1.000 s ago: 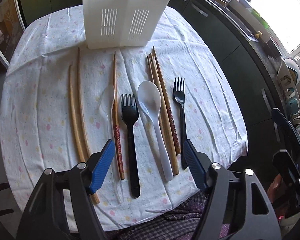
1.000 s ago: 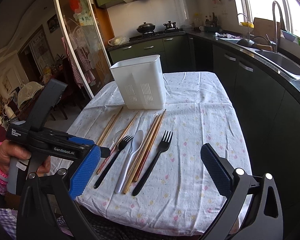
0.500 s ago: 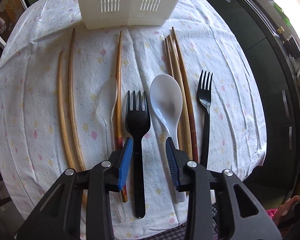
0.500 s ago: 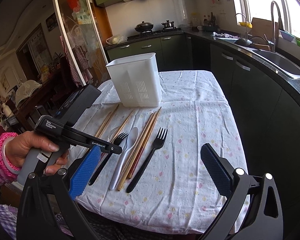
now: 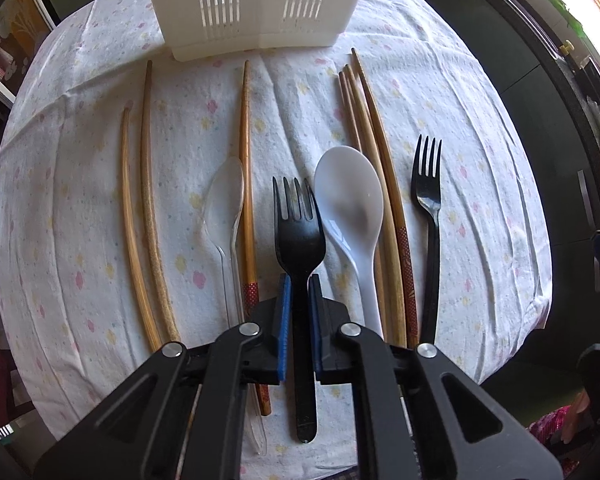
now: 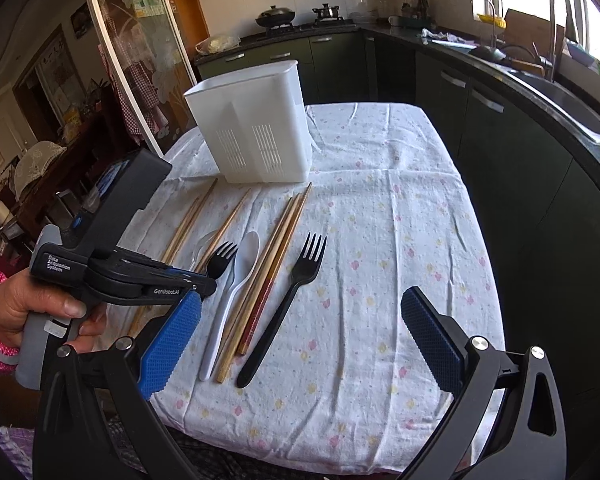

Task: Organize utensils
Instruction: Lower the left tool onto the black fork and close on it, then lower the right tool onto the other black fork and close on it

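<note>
left wrist view has the left gripper (image 5: 298, 312) clamped on the handle of the short black fork (image 5: 299, 240), blue pads tight on both sides just below the head, fork flat on the floral tablecloth (image 5: 480, 160). risk as i see it: the clear plastic spoon (image 5: 224, 208) and the single red-tipped chopstick (image 5: 247, 184) lie just beside that handle on one side and the white spoon (image 5: 350, 208) on the other, so a sloppy lift could drag or flick a neighbour. the handle is thin and slick too, so the fork might pivot in the pads on the way to the white utensil caddy (image 5: 256, 4) at the far end.

pose: left gripper points steeply down at the cloth, a hand (image 6: 40, 312) wrapped round its grip. right gripper (image 6: 300, 340) hangs over the near table edge with jaws wide and empty, the long black fork (image 6: 288, 300) lying ahead of it.
</note>
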